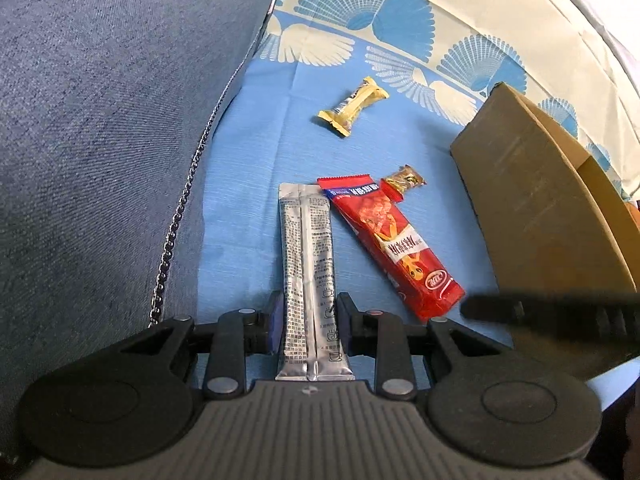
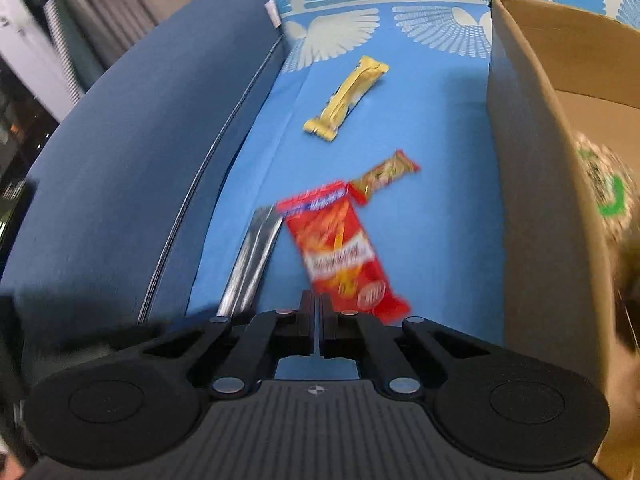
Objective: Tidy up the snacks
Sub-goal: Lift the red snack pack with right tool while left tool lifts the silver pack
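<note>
Silver sachet [image 1: 308, 276] clamped between left gripper [image 1: 308, 320] fingers, lying on blue cloth [image 1: 248, 168] beside red packet [image 1: 394, 246]. Seen only from right wrist — carton [image 2: 532, 208] interior, blurred green-marked item. Right gripper [image 2: 318, 320] pressed closed, empty, low over cloth.

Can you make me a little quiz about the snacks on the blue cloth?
1. True or false: the left gripper has its fingers on either side of the silver sachet.
2. Which snack lies farthest from the grippers? A) red packet B) yellow bar C) small gold candy
3. Fill in: the brown ______ stands to the right of the snacks.

Key: 1 true. 2 B. 3 cardboard box. The right gripper has its fingers together, holding nothing.
</note>
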A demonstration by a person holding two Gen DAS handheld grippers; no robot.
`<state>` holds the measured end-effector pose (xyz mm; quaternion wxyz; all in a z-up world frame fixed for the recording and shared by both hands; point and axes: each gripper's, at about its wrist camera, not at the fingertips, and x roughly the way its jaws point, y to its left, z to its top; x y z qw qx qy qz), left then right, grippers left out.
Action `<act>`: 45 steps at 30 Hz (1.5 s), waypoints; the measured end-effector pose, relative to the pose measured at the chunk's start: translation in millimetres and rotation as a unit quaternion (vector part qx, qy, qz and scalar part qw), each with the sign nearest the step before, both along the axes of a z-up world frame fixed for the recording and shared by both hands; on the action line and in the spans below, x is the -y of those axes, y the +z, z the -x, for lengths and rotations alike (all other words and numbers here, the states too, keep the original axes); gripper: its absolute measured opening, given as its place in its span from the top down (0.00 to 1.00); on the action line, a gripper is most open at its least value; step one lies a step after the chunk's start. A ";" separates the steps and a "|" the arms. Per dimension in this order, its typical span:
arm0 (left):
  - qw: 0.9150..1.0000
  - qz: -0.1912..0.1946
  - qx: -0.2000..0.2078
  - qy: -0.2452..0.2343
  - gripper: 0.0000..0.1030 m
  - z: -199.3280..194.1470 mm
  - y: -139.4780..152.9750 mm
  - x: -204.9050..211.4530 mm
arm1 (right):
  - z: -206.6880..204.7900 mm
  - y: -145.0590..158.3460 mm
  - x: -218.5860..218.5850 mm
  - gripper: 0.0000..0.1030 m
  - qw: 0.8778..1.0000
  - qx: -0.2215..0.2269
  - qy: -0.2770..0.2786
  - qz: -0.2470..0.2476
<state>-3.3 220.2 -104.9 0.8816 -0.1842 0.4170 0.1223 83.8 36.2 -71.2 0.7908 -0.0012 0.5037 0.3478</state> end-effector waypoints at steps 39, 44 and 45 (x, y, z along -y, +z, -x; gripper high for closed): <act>0.999 -0.020 -0.025 0.018 0.71 1.6 -2.4 3.7 | 3.6 -12.0 -16.2 0.64 0.989 0.139 0.034 0.037; 1.000 -0.006 -0.012 0.012 0.73 6.3 1.5 2.9 | 24.3 19.9 4.7 0.65 0.992 0.114 0.032 0.039; 1.000 -0.004 -0.009 0.010 0.73 8.5 3.0 2.6 | 31.0 24.1 10.4 0.65 0.992 0.113 0.032 0.038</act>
